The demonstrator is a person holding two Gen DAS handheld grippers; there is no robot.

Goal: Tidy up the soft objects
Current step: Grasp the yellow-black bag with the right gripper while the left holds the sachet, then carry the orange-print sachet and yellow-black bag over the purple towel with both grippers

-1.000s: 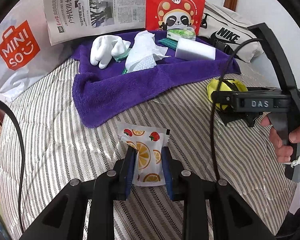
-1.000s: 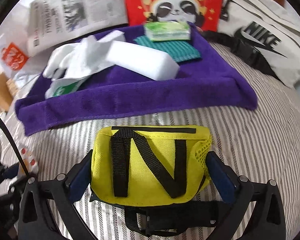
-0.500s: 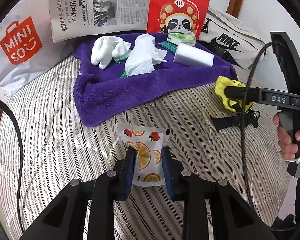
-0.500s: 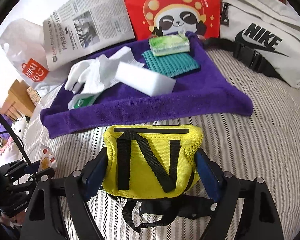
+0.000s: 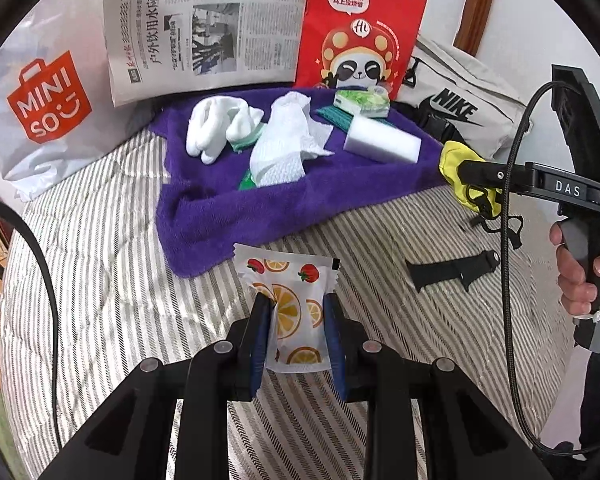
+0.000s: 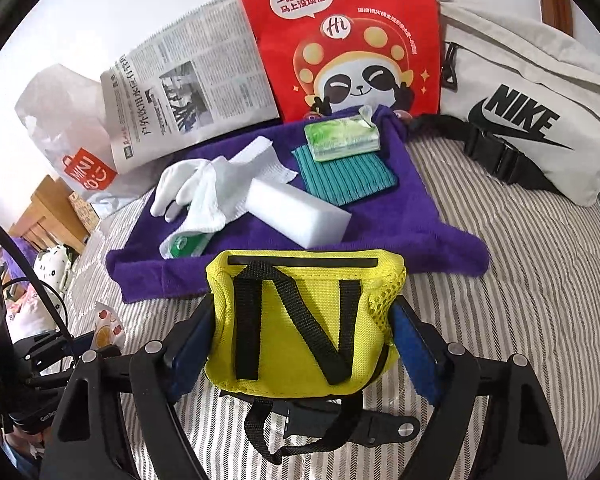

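My left gripper is shut on a fruit-print packet, held above the striped bedcover just in front of the purple towel. My right gripper is shut on a yellow waist pouch with black straps, lifted near the towel's front edge; it also shows in the left wrist view. On the towel lie white gloves, a crumpled white tissue, a white sponge block, a teal cloth and a green tissue pack.
A Miniso bag, a newspaper and a red panda bag stand behind the towel. A white Nike bag lies at the back right. The pouch's black strap trails on the bedcover.
My right gripper has lifted the yellow pouch off the bedcover and carried it toward the purple towel. My left gripper has kept hold of the packet and risen slightly.
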